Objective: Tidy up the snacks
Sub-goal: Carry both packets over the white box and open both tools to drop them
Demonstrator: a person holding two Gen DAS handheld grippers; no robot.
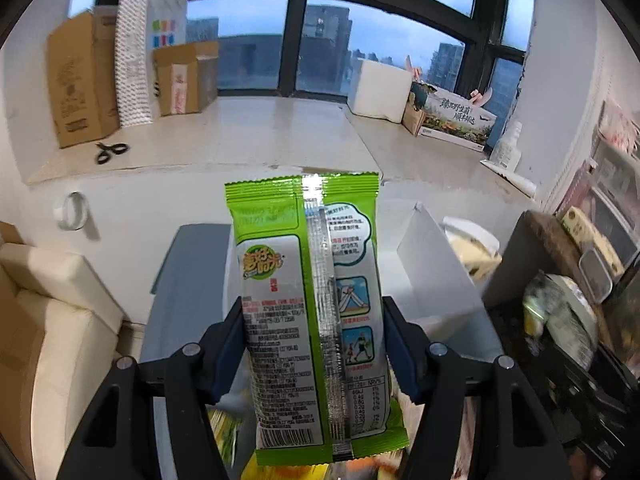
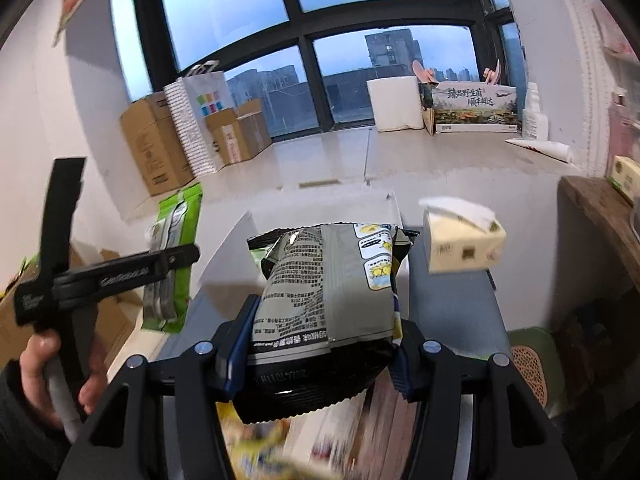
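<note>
Left gripper [image 1: 312,344] — one green snack packet [image 1: 308,304] clamped upright between its jaws. Right gripper [image 2: 324,344] — one grey-black chip bag [image 2: 332,300] gripped. Beyond the right gripper: one tissue pack [image 2: 460,244]. Beyond the left gripper: one pair of scissors [image 1: 110,153], three cardboard boxes on the sill.

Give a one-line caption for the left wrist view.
Left gripper holds a green snack packet upright above a white box.
</note>
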